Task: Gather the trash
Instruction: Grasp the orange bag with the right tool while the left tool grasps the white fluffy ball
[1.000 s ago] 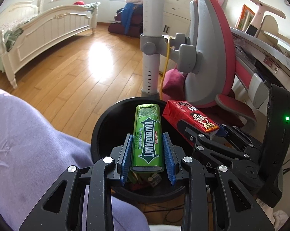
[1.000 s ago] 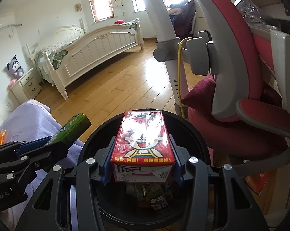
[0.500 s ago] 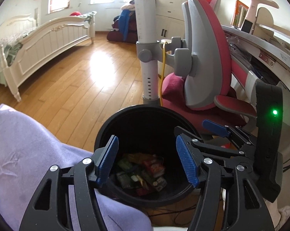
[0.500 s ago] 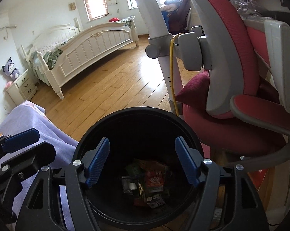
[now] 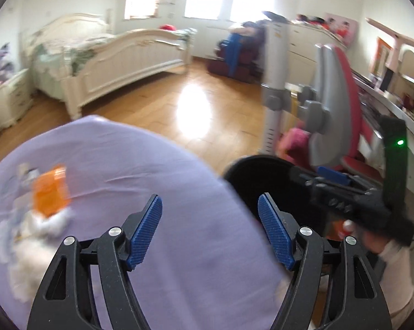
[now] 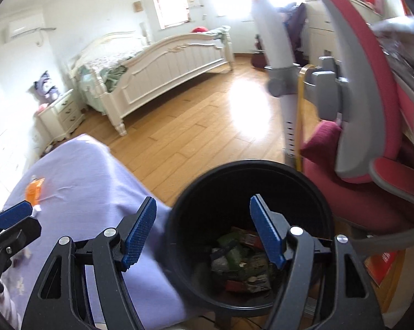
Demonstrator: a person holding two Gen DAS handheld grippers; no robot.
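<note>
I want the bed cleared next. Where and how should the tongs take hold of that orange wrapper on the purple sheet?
Judging from blurred views, grip the orange wrapper across its narrow width, coming from above with the open left tongs. It seems to lie flat on the purple sheet, beside white tissue.

Left wrist view angled down over lilac cloth (image 5: 152,165), right wrist view down into black bin (image 6: 179,220), close, both sharing bin, cloth, bed (image 5: 119,63), chair (image 6: 372,82).
</note>
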